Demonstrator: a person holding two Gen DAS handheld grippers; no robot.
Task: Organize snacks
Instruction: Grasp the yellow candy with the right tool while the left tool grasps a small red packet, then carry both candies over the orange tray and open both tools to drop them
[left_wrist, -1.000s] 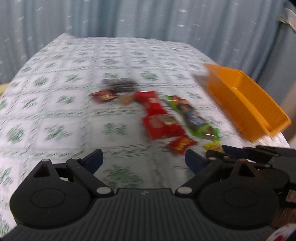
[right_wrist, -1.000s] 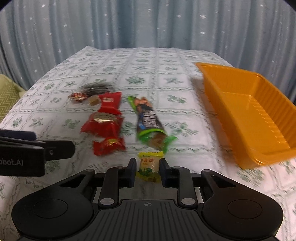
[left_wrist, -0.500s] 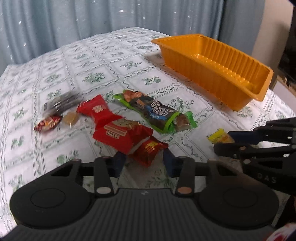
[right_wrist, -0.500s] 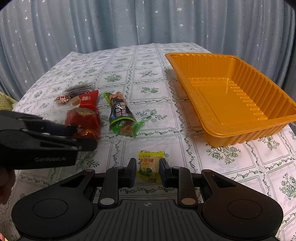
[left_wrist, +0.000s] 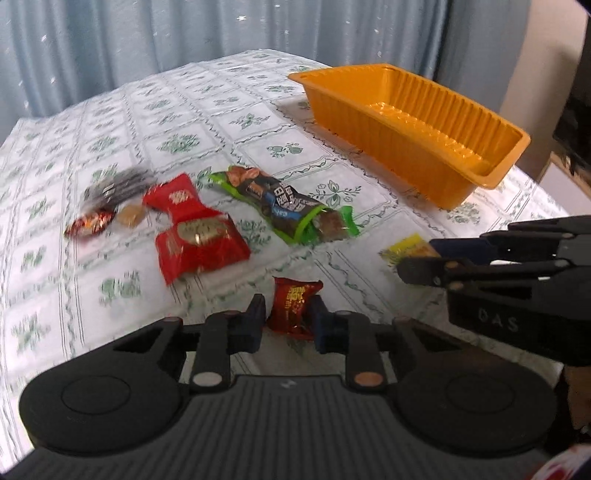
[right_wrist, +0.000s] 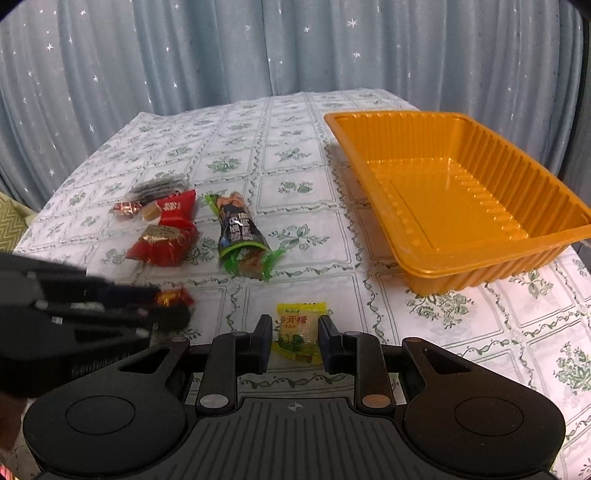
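Observation:
A small red snack packet lies on the flowered tablecloth between the pads of my left gripper, whose jaws are closing and touch its sides. The right wrist view shows that gripper low at the left with the red packet at its tips. My right gripper is shut on a yellow candy packet, just over the cloth. From the left wrist view, the right gripper and the candy appear at the right. The orange tray holds nothing and stands to the right.
A green and black bar, two red packets, a small caramel, a red foil candy and a dark packet lie left of the tray. Blue curtains hang behind the table.
My left gripper came down over the small red packet and its wide jaws drew in around it. The right gripper kept its grip on the yellow candy and shifted sideways.

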